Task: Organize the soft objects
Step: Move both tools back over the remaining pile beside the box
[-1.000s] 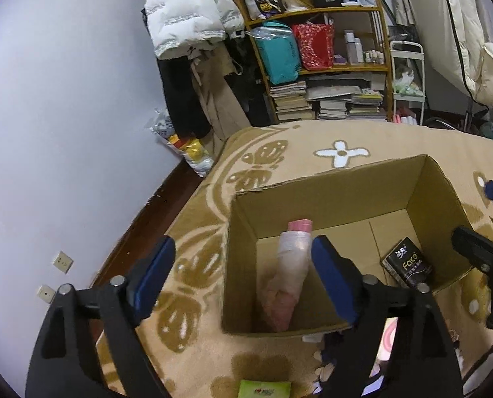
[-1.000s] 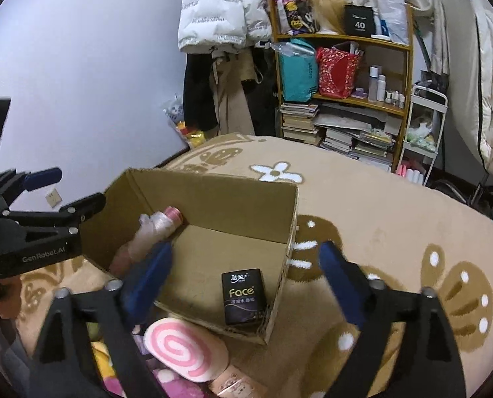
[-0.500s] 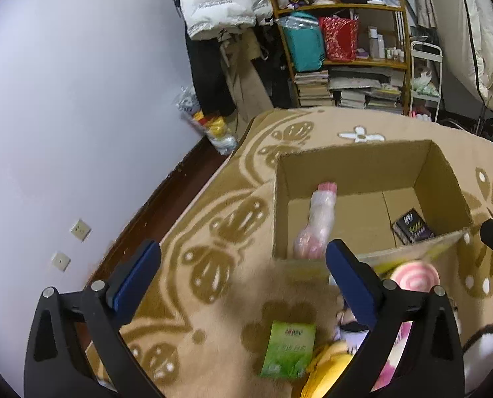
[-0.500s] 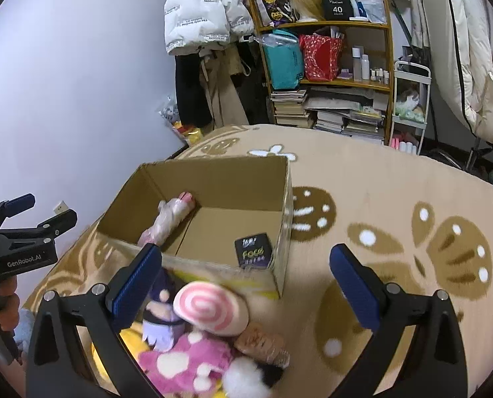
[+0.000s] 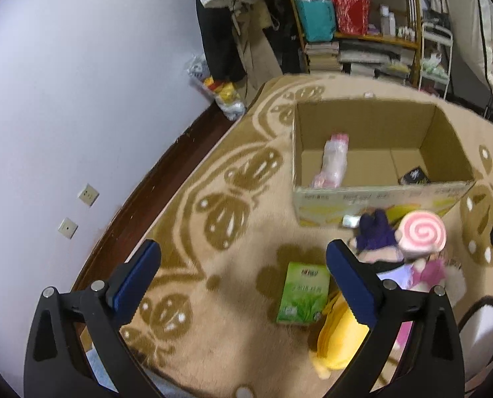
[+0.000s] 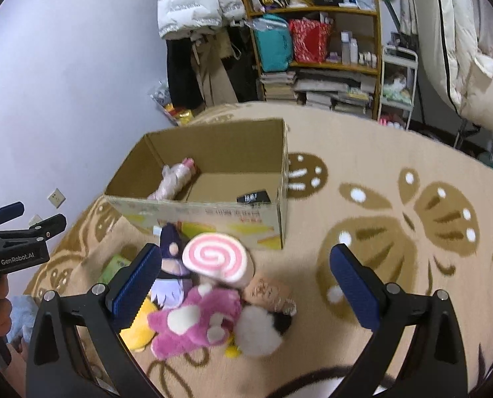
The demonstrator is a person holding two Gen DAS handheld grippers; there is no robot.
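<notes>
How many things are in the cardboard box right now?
2: a pink wrapped bundle leaning in the box's left corner, and a small black packet by the right wall. The near wall may hide more.

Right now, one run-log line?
left gripper: open, empty | right gripper: open, empty | brown cardboard box: pink wrapped roll, black pack inside | plush pile: outside

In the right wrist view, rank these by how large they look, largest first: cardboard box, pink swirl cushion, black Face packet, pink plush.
1. cardboard box
2. pink plush and pink swirl cushion: too close to rank, and the plush lies nearer the camera
3. black Face packet
</notes>
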